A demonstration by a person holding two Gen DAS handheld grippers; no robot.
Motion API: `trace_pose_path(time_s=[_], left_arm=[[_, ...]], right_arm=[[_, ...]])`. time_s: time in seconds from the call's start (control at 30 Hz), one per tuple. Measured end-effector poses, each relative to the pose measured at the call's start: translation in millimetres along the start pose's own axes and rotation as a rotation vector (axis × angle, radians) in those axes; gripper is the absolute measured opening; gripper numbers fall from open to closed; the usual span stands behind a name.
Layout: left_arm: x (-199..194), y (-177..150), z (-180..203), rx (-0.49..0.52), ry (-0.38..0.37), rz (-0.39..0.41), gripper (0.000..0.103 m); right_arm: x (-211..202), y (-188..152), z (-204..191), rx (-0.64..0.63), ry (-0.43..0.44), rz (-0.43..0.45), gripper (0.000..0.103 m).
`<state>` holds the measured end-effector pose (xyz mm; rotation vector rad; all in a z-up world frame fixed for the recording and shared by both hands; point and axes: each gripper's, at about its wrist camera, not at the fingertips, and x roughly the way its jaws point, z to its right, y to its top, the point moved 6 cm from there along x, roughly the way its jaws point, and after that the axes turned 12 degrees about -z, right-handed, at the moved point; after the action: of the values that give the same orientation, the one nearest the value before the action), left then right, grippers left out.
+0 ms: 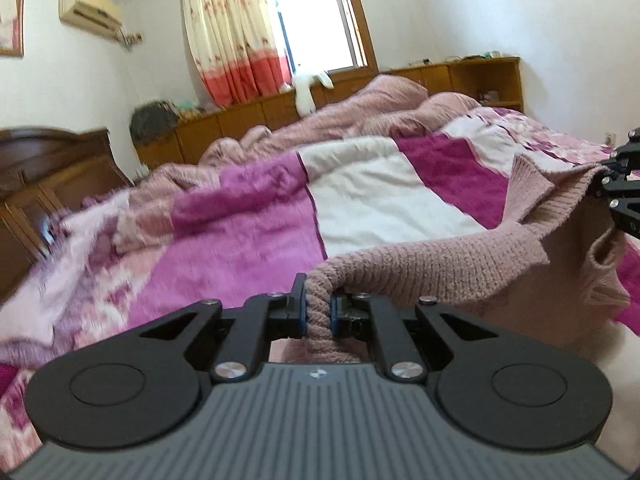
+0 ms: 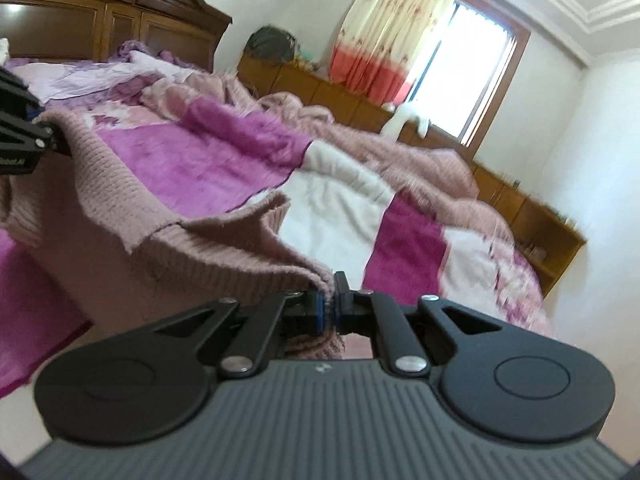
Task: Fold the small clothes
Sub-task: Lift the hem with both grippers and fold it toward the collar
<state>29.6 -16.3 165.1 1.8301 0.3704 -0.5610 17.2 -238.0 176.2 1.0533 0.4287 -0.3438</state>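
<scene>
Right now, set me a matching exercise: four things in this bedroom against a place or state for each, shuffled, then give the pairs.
Things:
1. pink knit sweater
2. white plush toy
3. air conditioner
4. floral curtain

Places or states:
A. hanging at the window
B. high on the wall
C. leaning on the wooden cabinet
D. clamped by the left gripper and right gripper

Pairs: 1-D, 2-C, 3-B, 4-A

a bed (image 2: 60, 20) carries a rumpled magenta-and-white blanket (image 1: 360, 196).

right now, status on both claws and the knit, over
Left claw shut on pink ribbed knit sweater. Right claw shut on it too. Sweater stretched between them over the magenta patchwork blanket. Nothing blocking.
</scene>
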Motion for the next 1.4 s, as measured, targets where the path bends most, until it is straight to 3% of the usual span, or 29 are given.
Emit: trace_pose_path(time_s=[0.17, 0.3, 0.6, 0.77, 0.93, 1.1, 1.17, 1.27, 1.4], left_arm=[[41.9, 34.5, -7.6, -0.011, 0.024, 0.001, 0.011], [91.7, 42.4, -12.8, -0.041, 0.024, -0.051, 0.011], [218.0, 8.5, -12.3, -0.086, 0.005, -0.242, 0.011], [258.1, -8.9, -9.4, -0.086, -0.009, -0.316, 0.012], [264.2, -13.6, -9.7, -0.1, -0.017, -0.332, 0.013], [252.2, -10.3, -13.6, -0.125, -0.017, -0.333, 0.026], [244.4, -8.9, -15.3, -0.131, -0.02, -0.332, 0.032], [236.2, -6.4, -18.0, -0.134, -0.015, -0.334, 0.047], [220.6, -2.4, -22.7, -0.141, -0.023, -0.325, 0.054]], right_arm=[[40.7, 20.4, 0.0, -0.044, -0.032, 0.016, 0.008], [82.8, 21.4, -6.6, -0.041, -0.025, -0.014, 0.008], [183.4, -9.4, -35.7, -0.019, 0.029, -0.167, 0.008], [215.1, -26.7, -41.6, 0.039, 0.085, -0.259, 0.01], [214.1, -28.8, -37.6, 0.083, 0.099, -0.258, 0.013], [202.8, -25.9, -24.1, 0.165, 0.116, -0.254, 0.04], [197.1, -25.1, -17.9, 0.198, 0.136, -0.246, 0.045], [187.4, -24.9, -11.1, 0.221, 0.152, -0.243, 0.045], [169.1, -24.5, -3.2, 0.245, 0.152, -0.224, 0.046]])
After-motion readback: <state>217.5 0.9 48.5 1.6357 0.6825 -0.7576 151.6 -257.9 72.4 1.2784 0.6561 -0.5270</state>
